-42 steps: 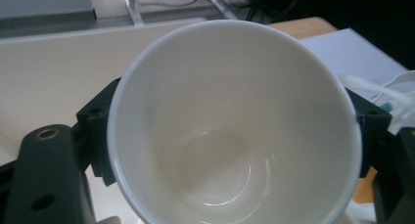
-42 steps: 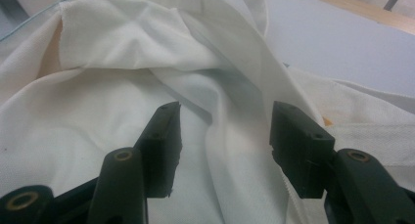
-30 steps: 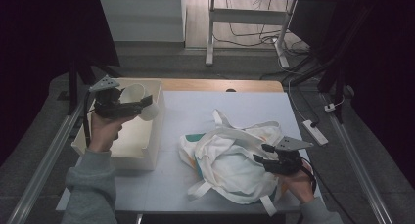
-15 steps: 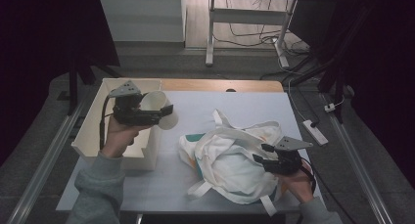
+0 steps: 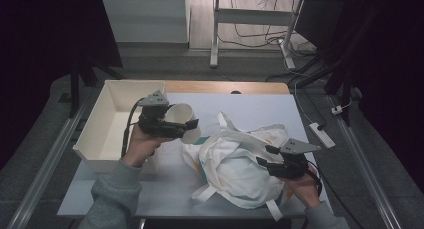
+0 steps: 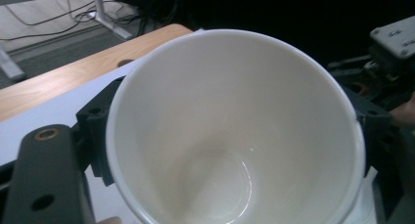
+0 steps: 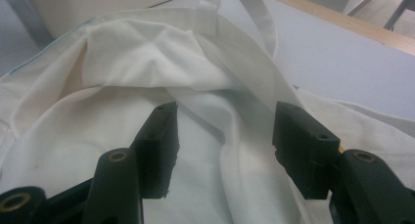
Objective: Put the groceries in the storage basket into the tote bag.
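A white cup (image 5: 179,113) hangs above the table between the white bin (image 5: 131,83) and the cloth bag, with my left gripper (image 5: 186,124) shut on it. In the left gripper view the cup (image 6: 235,131) faces the camera with its mouth, empty, and a black jaw stands on each side. The white cloth bag (image 5: 235,159) lies crumpled at the table's middle right. My right gripper (image 5: 265,156) rests low on its right side. Its jaws have just been opening. They stand apart (image 7: 225,121) over the bag (image 7: 147,62) with a fold of cloth between them, unpinched.
The pale blue table top (image 5: 260,101) has a wooden strip (image 5: 220,86) along its far edge. The open bin stands at the table's left end. On the floor to the right lies a power strip (image 5: 320,134). Behind the table stands a desk frame (image 5: 215,39).
My left hand has carried the cup to the right, from over the bin to beside the bag. The right hand has stayed on the bag.
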A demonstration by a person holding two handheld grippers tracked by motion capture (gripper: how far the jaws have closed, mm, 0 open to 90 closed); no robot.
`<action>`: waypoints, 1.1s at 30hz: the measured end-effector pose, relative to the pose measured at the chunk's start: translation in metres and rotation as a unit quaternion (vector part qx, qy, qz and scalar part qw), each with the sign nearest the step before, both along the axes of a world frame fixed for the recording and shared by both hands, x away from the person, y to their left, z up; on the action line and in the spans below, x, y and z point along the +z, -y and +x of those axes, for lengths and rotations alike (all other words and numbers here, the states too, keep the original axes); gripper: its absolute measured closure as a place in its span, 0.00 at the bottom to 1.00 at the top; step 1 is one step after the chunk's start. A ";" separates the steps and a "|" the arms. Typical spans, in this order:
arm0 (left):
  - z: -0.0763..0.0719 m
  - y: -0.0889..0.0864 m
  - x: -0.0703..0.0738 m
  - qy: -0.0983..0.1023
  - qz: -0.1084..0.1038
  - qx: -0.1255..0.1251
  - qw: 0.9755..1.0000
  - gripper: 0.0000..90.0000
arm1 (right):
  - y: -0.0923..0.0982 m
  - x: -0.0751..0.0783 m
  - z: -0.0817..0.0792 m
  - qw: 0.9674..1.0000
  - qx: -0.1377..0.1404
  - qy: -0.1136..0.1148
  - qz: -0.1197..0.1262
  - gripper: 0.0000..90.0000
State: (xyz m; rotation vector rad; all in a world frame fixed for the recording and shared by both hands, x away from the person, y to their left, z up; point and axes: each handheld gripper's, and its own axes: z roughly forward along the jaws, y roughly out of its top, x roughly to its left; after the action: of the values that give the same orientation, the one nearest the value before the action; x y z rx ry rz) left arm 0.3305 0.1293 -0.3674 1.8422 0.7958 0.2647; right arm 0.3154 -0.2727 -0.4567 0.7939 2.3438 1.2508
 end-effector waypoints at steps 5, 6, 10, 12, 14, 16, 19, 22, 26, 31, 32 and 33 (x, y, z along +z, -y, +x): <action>0.006 0.020 -0.007 -0.005 0.010 -0.013 1.000 0.22 | -0.006 0.002 -0.002 1.000 0.009 0.003 0.003 0.45; 0.007 0.023 -0.008 -0.006 0.013 -0.017 1.000 0.22 | -0.007 0.003 -0.002 1.000 0.010 0.005 0.002 0.45; 0.011 0.031 -0.011 -0.007 0.023 -0.023 0.999 0.22 | -0.015 0.009 -0.004 1.000 0.018 0.014 0.004 0.42; 0.011 0.033 -0.013 -0.007 0.026 -0.028 0.999 0.22 | -0.021 0.012 -0.004 1.000 0.022 0.019 0.004 0.41; 0.012 0.036 -0.015 -0.008 0.030 -0.030 0.999 0.22 | -0.027 0.014 -0.004 0.999 0.027 0.023 0.004 0.40; 0.012 0.038 -0.016 -0.009 0.032 -0.030 0.999 0.22 | -0.035 0.016 -0.003 0.999 0.033 0.024 0.004 0.38; 0.013 0.043 -0.018 -0.013 0.034 -0.034 0.999 0.22 | -0.046 0.018 -0.002 0.999 0.043 0.027 0.001 0.35; 0.014 0.048 -0.021 -0.016 0.037 -0.039 0.998 0.22 | -0.056 0.022 -0.002 0.998 0.053 0.029 0.000 0.32; 0.018 0.055 -0.025 -0.023 0.040 -0.042 0.998 0.22 | -0.068 0.026 -0.004 0.997 0.062 0.039 -0.001 0.28; 0.021 0.062 -0.029 -0.029 0.041 -0.049 0.998 0.22 | -0.080 0.026 -0.002 0.997 0.067 0.038 0.002 0.24; 0.022 0.064 -0.030 -0.029 0.042 -0.050 0.997 0.21 | -0.083 0.026 -0.002 0.997 0.068 0.037 0.003 0.23; 0.023 0.065 -0.031 -0.030 0.042 -0.050 0.997 0.22 | -0.087 0.026 -0.001 0.997 0.068 0.038 0.002 0.22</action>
State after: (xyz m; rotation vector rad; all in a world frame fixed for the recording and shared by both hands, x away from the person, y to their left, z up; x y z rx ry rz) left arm 0.3530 0.0642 -0.3981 1.9716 0.7400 0.1810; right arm 0.3141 -0.1860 -0.4306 0.5863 2.3687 1.3178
